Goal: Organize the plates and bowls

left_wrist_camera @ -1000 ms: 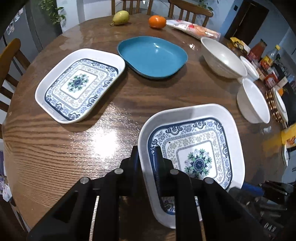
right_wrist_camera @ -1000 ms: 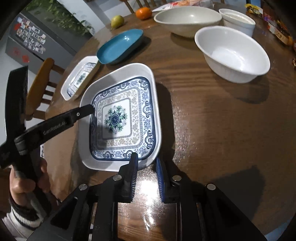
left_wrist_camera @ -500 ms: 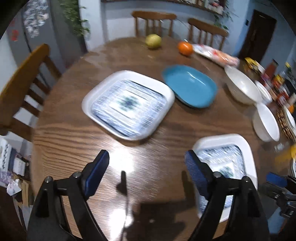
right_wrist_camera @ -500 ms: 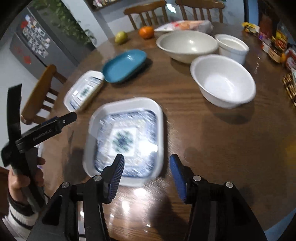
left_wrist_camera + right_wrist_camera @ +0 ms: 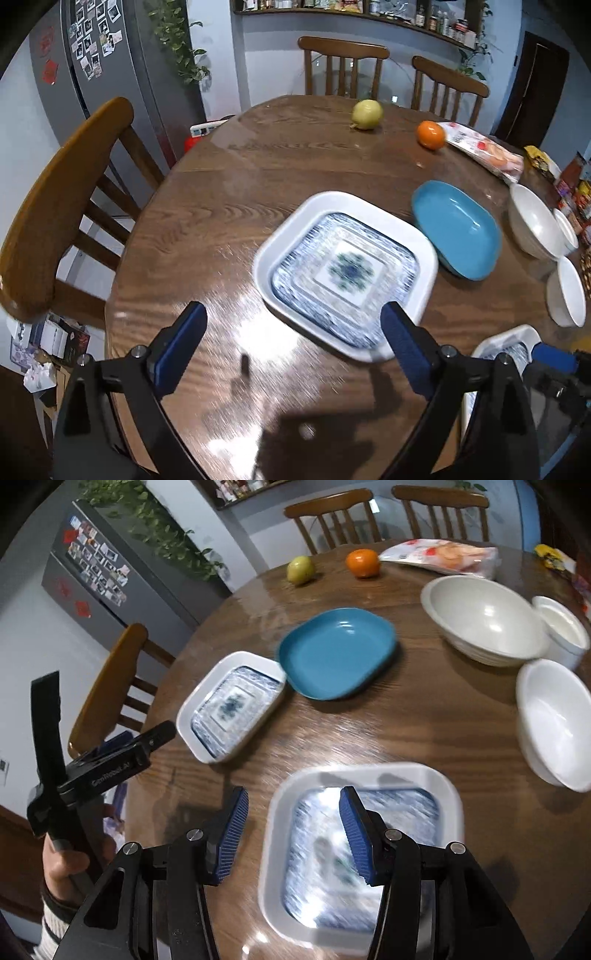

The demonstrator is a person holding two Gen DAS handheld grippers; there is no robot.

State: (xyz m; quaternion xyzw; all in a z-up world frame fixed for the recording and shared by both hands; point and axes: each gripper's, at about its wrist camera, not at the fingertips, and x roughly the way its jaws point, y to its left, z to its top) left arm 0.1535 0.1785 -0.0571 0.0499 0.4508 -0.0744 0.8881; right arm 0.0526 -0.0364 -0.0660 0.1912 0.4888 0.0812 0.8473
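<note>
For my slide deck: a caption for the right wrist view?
Open right tool above a patterned plate; blue plate and white bowls beyond.

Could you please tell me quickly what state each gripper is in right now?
Left gripper: open wide, jaws just opening, holding nothing.
Right gripper: open, jaws just opened, nothing gripped; it hangs above the near blue-patterned white square plate.

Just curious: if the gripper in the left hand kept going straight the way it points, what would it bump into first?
Probably the patterned plate by the blue dish. The left gripper is open and aims at its near rim, though depth is unclear; it might meet the table just short of it.
</note>
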